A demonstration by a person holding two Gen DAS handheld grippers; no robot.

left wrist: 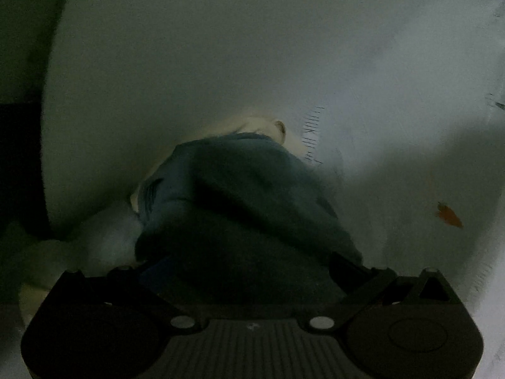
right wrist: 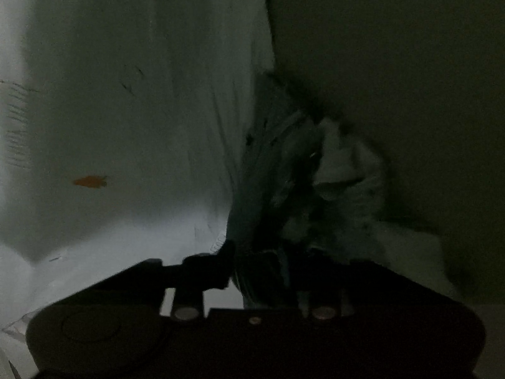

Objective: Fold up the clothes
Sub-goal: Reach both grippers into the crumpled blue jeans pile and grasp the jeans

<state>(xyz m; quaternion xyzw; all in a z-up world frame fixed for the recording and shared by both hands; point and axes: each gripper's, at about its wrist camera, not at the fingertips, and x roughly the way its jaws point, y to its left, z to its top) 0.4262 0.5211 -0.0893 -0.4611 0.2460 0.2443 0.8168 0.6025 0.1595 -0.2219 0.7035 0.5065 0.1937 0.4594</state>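
Both views are dark and close. In the left wrist view a dark teal garment (left wrist: 252, 208) bunches over my left gripper (left wrist: 249, 271) and hides the fingertips; it seems gripped. Cream fabric (left wrist: 268, 126) peeks out behind it. In the right wrist view dark teal cloth (right wrist: 271, 195) with a paler lining (right wrist: 344, 170) runs into my right gripper (right wrist: 265, 268), which is shut on it. The left finger (right wrist: 221, 262) shows as a black shape.
A white sheet with small orange fish prints (left wrist: 448, 214) (right wrist: 90, 181) and black hatch marks (left wrist: 312, 132) fills most of both views. A dull green surface (right wrist: 410, 79) covers the upper right of the right wrist view. Pale cloth (left wrist: 104, 237) lies at lower left.
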